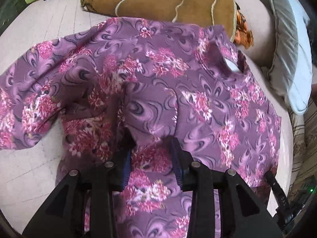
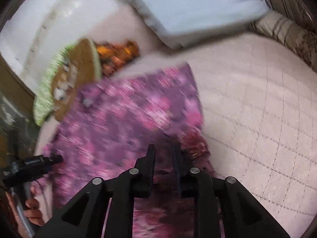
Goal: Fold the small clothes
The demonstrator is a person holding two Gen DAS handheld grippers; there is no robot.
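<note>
- Purple floral-print garment (image 1: 178, 83), a small top with a neck opening at about 2 o'clock in the left wrist view, lies spread on a pale quilted bed (image 1: 29, 178), one side already turned over the middle.
- Left gripper (image 1: 152, 148) hangs over the folded part at 6 o'clock; its fingers stand spread with cloth between them, and the pads do not seem to press on it.
- Right gripper (image 2: 163, 154), in a blurred view, has its fingers a little apart over the garment's near edge; I judge nothing pinched there, though the blur leaves doubt.
- Brown cartoon-print cushion (image 1: 158, 0) touches the garment's far edge at 12 o'clock, with an orange cloth (image 1: 242, 33) just beside it.
- Risk: with both grips loose, the turned-over flap could slide open or bunch, since the fabric looks thin and slippery.
- Risk: a blue finger pad (image 1: 178, 166) could snag a crease as the gripper lifts and drag the fold askew.
- Risk: the next fold toward 12 o'clock could catch the cushion.
</note>
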